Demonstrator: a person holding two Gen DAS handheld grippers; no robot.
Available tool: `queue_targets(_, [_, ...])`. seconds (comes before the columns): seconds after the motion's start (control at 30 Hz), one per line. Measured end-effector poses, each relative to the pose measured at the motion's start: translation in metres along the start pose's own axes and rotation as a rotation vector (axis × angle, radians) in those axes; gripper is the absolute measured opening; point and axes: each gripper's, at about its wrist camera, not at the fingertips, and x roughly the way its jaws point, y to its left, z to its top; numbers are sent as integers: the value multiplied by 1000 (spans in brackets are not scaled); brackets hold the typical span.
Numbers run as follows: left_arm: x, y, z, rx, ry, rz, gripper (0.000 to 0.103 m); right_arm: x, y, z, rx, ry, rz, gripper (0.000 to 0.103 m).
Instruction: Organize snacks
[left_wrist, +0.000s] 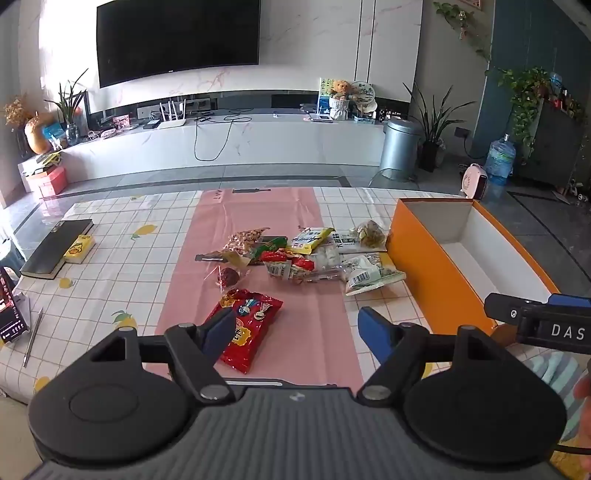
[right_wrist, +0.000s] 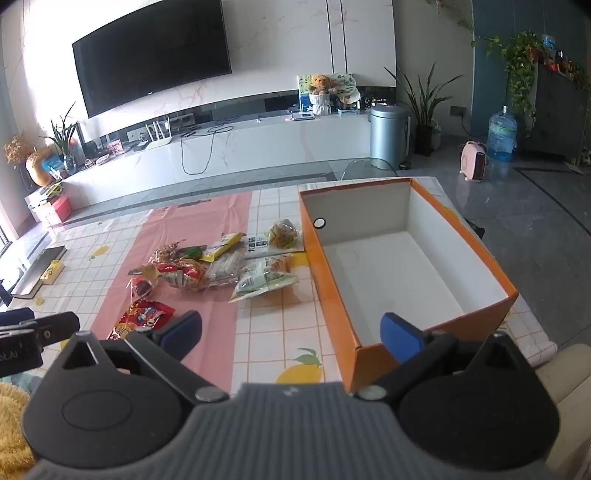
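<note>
Several snack packets (left_wrist: 295, 258) lie beside orange box (right_wrist: 406, 258), book (left_wrist: 55, 254) well apart.

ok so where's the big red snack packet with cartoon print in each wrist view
Left wrist view: the big red snack packet with cartoon print lies low and centre-left on the pink strip, partly behind the left gripper's near finger.
Right wrist view: the same packet sits at the lower left, beside the right gripper's left-hand finger.
Shared landmark: the open orange cardboard box with a white inside, to the right of the snacks in both.
</note>
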Motion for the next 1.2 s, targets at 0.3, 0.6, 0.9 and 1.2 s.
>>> queue_targets(0.3, [2,4,-1,7,30,25,88,2,2,-1,-10,3,-1,99])
queue_targets(0.6, [4,4,-2,-1,35,33,88,7,4,0,-12,16,0,99])
queue_targets(0.9, [10,6,-3,-4,45,32,84,9,5,0,-20,19,-6,99])
queue_targets(1.2, [12,9,-4,-11,60,26,84,11,10,1,-33,24,-6,99])
